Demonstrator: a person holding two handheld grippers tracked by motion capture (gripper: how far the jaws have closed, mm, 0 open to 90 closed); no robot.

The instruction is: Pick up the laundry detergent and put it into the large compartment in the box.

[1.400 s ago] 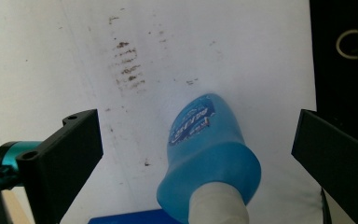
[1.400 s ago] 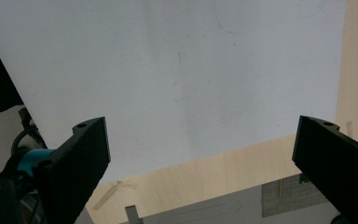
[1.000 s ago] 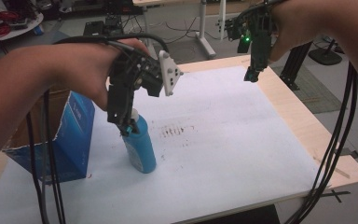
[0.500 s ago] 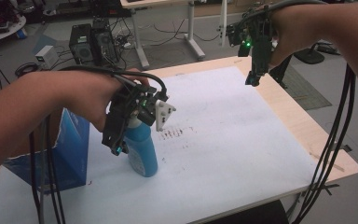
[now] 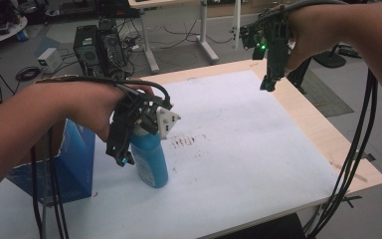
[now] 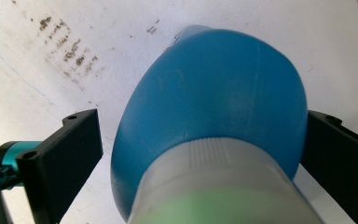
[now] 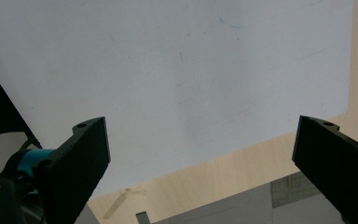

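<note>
Blue bottle (image 5: 151, 159) upright between left gripper's (image 5: 124, 157) spread jaws, contact unclear, cap hidden; right gripper (image 5: 268, 84) wide, empty.

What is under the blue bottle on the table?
The blue bottle stands on the white sheet that covers the table. Brown smudges lie beside it. The spot directly beneath its base is covered.

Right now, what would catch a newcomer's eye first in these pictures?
The upright blue plastic bottle on the white table sheet, with the left gripper astride its top; a gap shows at one jaw. Beside it stands a blue carton. The right gripper hangs open above the far edge.
</note>
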